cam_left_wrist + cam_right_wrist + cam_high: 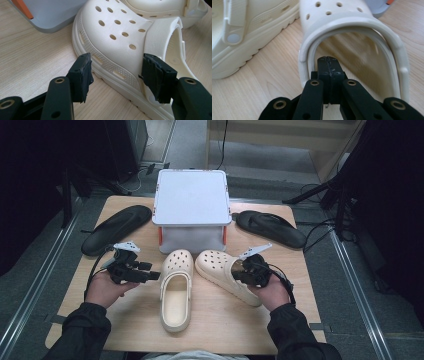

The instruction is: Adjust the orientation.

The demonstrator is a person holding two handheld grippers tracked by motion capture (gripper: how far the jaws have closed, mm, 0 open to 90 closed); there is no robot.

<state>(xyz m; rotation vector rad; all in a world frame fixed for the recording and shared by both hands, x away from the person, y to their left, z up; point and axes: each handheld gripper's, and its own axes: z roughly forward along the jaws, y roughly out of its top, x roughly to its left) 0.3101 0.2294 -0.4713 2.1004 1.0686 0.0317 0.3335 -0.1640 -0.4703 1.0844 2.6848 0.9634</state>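
On the desk (pixel 125 325): two cream clogs side by side in front of a lidded grey-white box (pixel 191 200), with a black sandal (pixel 116 227) to the left of the box and another black sandal (pixel 271 227) to its right.

Left claw (pixel 116 75): stands wide, holds nothing, points at the outer side of the left clog (pixel 176 290) from just beside it; whether a pad touches the sole cannot be told.

Right claw (pixel 328 66): pinched fully together, pad against pad, nothing seen between; sits at the heel opening of the right clog (pixel 220 270), tips just inside the curved rim.

Left clog: lies flat, toe toward the box. Right clog: lies angled, toe toward the left clog's toe, heel toward the right hand (pixel 274 292).
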